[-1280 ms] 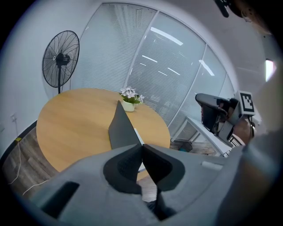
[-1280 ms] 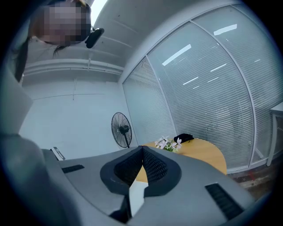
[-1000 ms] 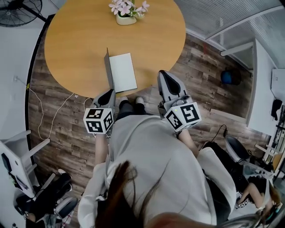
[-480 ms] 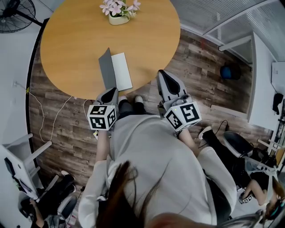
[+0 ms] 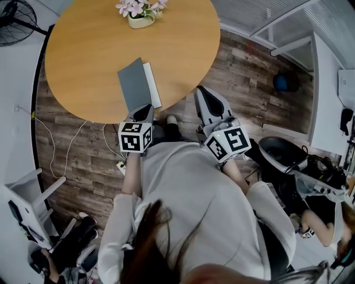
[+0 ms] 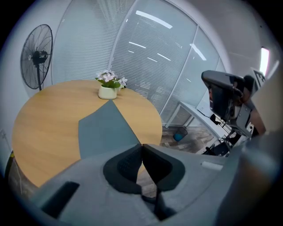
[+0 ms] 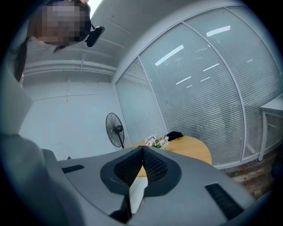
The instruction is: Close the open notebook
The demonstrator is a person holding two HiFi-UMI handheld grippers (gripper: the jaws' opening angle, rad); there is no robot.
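Note:
The notebook (image 5: 135, 84) lies near the front edge of the round wooden table (image 5: 94, 50). Its grey cover is folded over the white pages, and a thin strip of page shows along its right side. My left gripper (image 5: 144, 110) is shut and empty, its tips at the table's edge just below the notebook's near end. The left gripper view shows the grey cover (image 6: 102, 130) right ahead of the shut left gripper (image 6: 141, 145). My right gripper (image 5: 203, 94) is shut and empty too. It hangs over the floor to the right of the table, seen as the right gripper (image 7: 142, 148) in its own view.
A pot of pink flowers (image 5: 137, 13) stands at the table's far side. A standing fan (image 5: 15, 19) is at the upper left. Cables (image 5: 66, 150) run over the wooden floor. A black office chair (image 5: 283, 157) is at my right and a white chair (image 5: 25, 205) at my left.
The notebook's grey cover stood upright at the left of the white page and has swung down over it. My left gripper has moved forward and down to the table's edge.

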